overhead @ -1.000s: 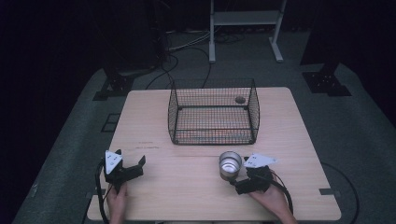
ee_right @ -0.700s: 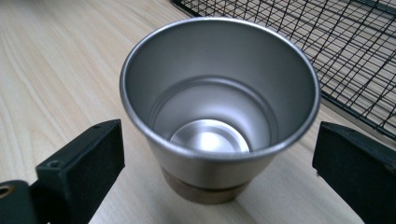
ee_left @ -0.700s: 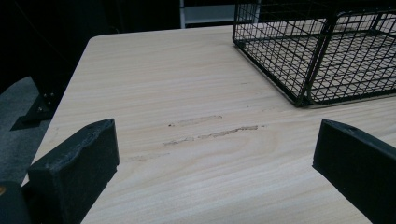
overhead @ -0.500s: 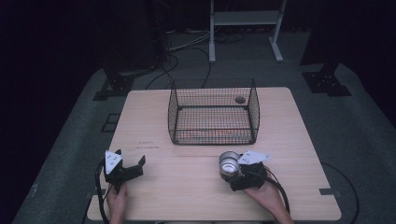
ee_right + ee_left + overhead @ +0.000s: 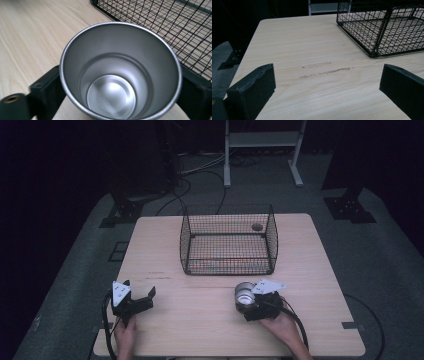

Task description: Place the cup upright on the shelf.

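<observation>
A shiny metal cup [image 5: 244,292] stands upright on the wooden table [image 5: 200,325], just in front of the wire basket [image 5: 227,269]. My right gripper [image 5: 245,301] reaches it from the right, and in the right gripper view its black jaws press against both sides of the cup [image 5: 120,75], which is empty inside. My left gripper [image 5: 139,289] rests at the table's front left, open; in the left gripper view its jaws stand wide apart over bare wood, left gripper [image 5: 327,87] holding nothing.
The black wire basket [image 5: 382,30] sits at the table's centre back, open on top, its mesh close behind the cup [image 5: 162,17]. A small dark round spot [image 5: 257,226] shows near its far right corner. Cables and stand legs lie on the floor beyond.
My right gripper slid left toward the cup and its jaws now sit on both sides of it. The left gripper has stayed still.
</observation>
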`<state>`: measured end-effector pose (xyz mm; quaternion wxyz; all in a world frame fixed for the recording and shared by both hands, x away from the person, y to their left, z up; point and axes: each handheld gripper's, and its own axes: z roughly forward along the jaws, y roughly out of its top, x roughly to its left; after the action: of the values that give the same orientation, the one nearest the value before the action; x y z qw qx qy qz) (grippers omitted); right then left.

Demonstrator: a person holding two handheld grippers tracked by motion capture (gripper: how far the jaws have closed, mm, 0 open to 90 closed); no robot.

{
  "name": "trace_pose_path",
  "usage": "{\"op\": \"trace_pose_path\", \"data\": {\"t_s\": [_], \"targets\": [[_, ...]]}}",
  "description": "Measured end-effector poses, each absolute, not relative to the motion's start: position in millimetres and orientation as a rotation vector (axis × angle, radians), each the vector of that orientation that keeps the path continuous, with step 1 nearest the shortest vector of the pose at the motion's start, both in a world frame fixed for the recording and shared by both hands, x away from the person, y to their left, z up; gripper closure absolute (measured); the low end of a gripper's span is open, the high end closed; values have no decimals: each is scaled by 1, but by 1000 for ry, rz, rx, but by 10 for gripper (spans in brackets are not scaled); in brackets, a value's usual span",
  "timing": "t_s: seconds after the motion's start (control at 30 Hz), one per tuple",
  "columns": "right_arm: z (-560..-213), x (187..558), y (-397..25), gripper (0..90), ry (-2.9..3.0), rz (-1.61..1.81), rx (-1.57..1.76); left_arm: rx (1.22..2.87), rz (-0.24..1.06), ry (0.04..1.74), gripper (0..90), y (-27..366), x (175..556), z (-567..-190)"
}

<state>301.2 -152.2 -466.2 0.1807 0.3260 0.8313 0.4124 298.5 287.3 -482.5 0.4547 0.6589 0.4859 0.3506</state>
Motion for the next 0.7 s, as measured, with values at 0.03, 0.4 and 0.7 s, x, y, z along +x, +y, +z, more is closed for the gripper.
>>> {"op": "trace_pose_path", "data": {"t_s": [0.03,0.4,0.7], "targets": [[-466,301,-153,128,2345,1169,921,1626,865,1199,0,287,299,-482],[-464,302,-156,180,2373,1184,914,1625,865,1199,0,287,299,-482],[-459,300,-163,181,2396,1191,930,1626,866,1199,0,287,299,-482]]}}
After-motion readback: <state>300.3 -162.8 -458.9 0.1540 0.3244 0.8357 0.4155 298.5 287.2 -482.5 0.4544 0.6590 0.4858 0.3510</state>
